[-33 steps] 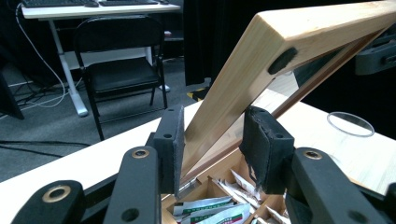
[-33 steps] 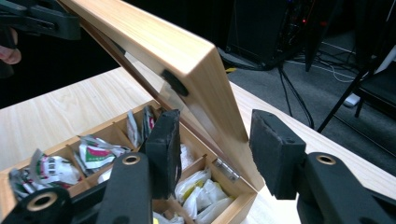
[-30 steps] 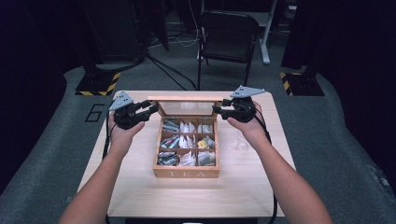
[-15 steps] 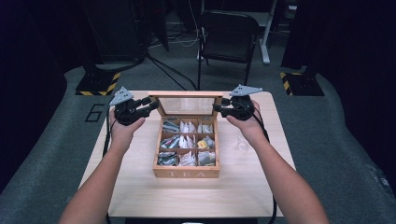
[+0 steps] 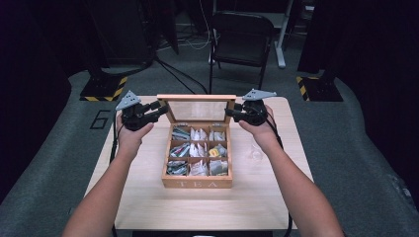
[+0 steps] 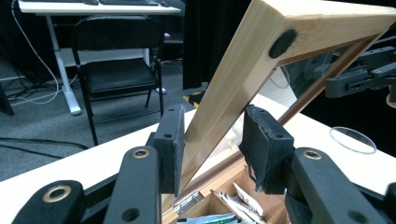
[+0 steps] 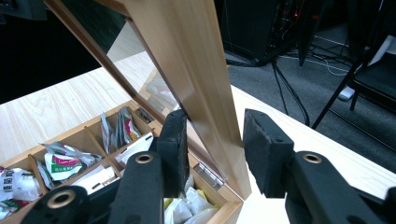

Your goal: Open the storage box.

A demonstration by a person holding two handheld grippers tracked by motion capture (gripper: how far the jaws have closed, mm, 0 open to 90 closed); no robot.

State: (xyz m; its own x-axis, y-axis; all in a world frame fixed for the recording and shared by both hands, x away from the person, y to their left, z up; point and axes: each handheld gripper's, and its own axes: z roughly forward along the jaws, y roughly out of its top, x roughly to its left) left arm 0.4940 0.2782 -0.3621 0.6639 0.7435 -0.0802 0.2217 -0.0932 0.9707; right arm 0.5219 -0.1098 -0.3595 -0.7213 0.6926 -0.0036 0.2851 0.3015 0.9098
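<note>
Wooden tabletop [image 5: 148,197] is carrying a tea box [image 5: 197,170]; both tongs, left [image 5: 160,108] and right [image 5: 230,112], are gaping apart around its raised lid [image 5: 197,108].

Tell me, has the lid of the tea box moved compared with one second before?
Yes. The lid now stands taller above the back edge of the tea box, which stays put on the table; it has swung further open.

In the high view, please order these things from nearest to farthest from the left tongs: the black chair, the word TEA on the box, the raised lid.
From the left tongs:
1. Raised lid, just beside the tongs, at the box's back edge.
2. The word TEA, on the box's front wall, toward the person.
3. Black chair, on the floor beyond the table.
</note>
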